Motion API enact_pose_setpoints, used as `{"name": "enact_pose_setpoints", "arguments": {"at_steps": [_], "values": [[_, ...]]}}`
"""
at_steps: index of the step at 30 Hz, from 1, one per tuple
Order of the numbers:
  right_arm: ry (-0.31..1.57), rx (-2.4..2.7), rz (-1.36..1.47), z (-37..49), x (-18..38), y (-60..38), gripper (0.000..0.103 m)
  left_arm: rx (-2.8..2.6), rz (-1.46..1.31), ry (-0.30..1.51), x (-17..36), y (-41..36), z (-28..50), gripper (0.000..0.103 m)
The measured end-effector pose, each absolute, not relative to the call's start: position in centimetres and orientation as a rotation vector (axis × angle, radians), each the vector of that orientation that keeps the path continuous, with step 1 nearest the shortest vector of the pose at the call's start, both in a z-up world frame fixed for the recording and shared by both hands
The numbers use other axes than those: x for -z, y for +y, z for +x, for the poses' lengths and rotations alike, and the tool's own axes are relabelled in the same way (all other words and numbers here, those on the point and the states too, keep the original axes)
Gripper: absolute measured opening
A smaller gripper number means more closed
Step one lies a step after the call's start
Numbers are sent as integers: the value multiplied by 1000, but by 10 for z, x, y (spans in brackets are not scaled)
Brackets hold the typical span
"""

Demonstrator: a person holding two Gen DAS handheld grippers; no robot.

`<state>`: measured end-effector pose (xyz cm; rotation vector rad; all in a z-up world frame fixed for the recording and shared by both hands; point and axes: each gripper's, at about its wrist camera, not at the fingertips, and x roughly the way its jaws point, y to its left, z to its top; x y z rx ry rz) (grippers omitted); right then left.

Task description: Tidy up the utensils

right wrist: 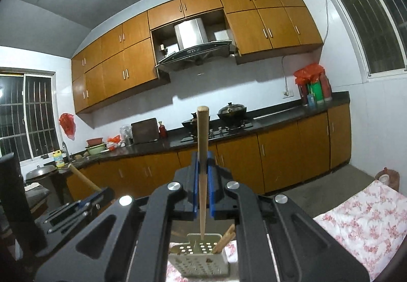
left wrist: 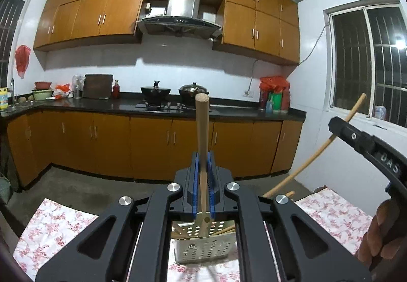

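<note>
Left gripper [left wrist: 203,162]: blue-padded jaws closed on a round pale wooden chopstick [left wrist: 202,134], held upright; its lower end dips toward the white perforated utensil caddy [left wrist: 201,247] directly below. Several more wooden chopsticks [left wrist: 223,229] lean inside the caddy.

Right gripper [right wrist: 202,167]: jaws likewise clamped on a second pale wooden chopstick [right wrist: 202,154], near vertical, tip just above or at the caddy's open top; contact cannot be told. In the left wrist view this gripper enters from the right edge with its chopstick slanting up toward the window, the person's hand [left wrist: 381,236] gripping its handle.

Surface: caddy stands upright on a white cloth with pink floral print [left wrist: 51,226] covering the desk. The cloth extends to both sides of the caddy.

Room: kitchen, grey concrete floor [left wrist: 89,185]. Orange-brown wooden cabinets [left wrist: 101,17] above and below a dark countertop [left wrist: 101,104] along the far wall, steel range hood [left wrist: 180,17] centred. Two lidded dark pots [left wrist: 155,90] on the hob. Dark cutting board [left wrist: 98,86] leaning on white tiles, red plastic bag [left wrist: 22,58] hanging at left, red and green bottles [left wrist: 276,96] at the counter's right end. Barred window [left wrist: 368,65] on the right wall, dark outside.
</note>
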<state>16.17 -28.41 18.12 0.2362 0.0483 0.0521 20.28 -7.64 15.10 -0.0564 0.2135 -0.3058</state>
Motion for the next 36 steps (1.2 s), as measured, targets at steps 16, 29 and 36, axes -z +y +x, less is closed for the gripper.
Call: {"name": "enact_pose_setpoints", "arguments": {"at_steps": [16,29,36], "values": [[172,-35,198,196,-142,-269,30,312,-71,310,-129,-72,223,10],[116,-15,175,144,-146,-275,82,285,-100,235,-142,-45,190,65],[99,29,85,92,-126,-267,99,223,-48,159,-133,-23,134,96]]}}
